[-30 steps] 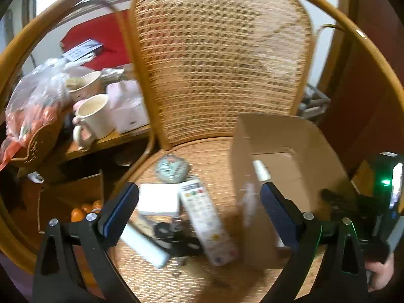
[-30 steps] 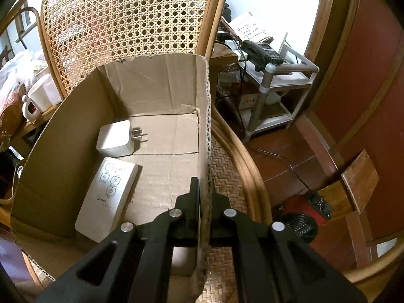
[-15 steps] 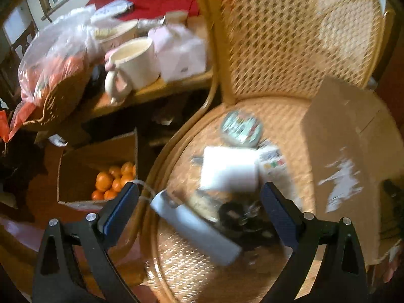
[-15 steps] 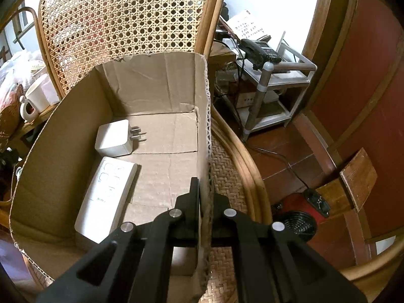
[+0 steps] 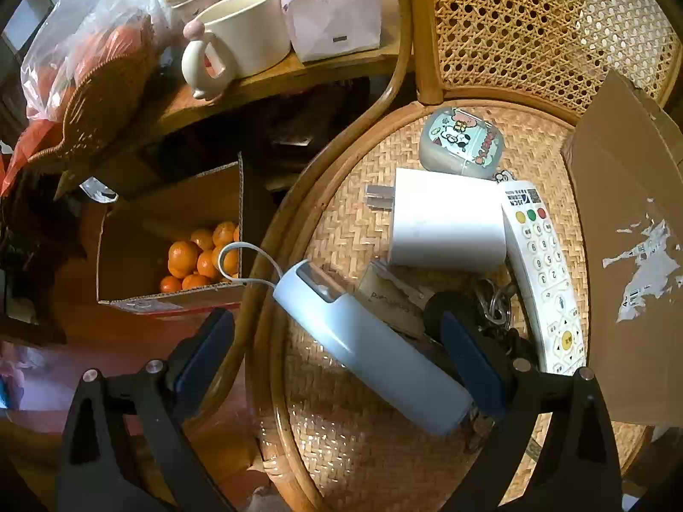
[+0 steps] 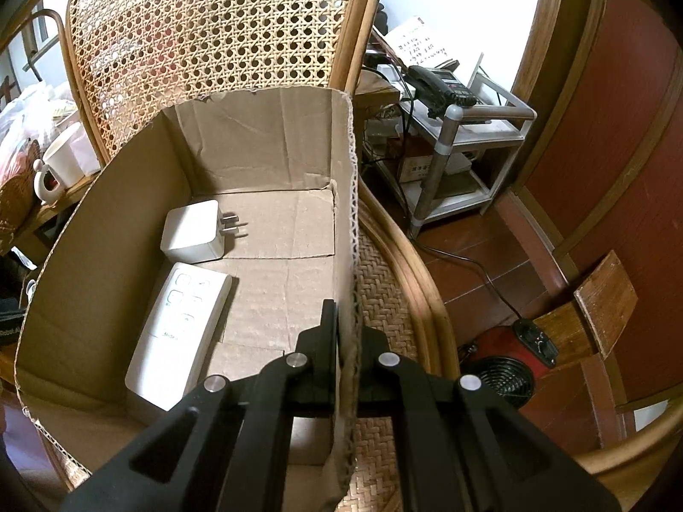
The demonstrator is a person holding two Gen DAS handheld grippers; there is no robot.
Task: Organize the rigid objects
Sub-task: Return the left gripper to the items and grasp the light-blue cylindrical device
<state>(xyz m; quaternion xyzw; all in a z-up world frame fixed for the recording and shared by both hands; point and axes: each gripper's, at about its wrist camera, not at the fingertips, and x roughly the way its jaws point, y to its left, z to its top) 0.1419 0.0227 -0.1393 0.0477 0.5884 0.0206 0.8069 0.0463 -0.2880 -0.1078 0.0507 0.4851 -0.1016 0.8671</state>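
Observation:
On the rattan chair seat lie a pale blue power bank with a white cord, a white plug adapter, a white remote, a cartoon earbud case and dark keys. My left gripper is open, its fingers on either side of the power bank, just above it. My right gripper is shut on the right wall of the cardboard box. Inside the box lie a white adapter and a white remote. The box wall also shows in the left wrist view.
A side table left of the chair holds a cream mug, a pink box and bagged fruit. A carton of oranges stands on the floor below. A metal shelf with a phone and a red fan stand right of the chair.
My left gripper swung left and down over the loose items, closing in on the blue power bank. My right gripper stayed clamped on the box wall.

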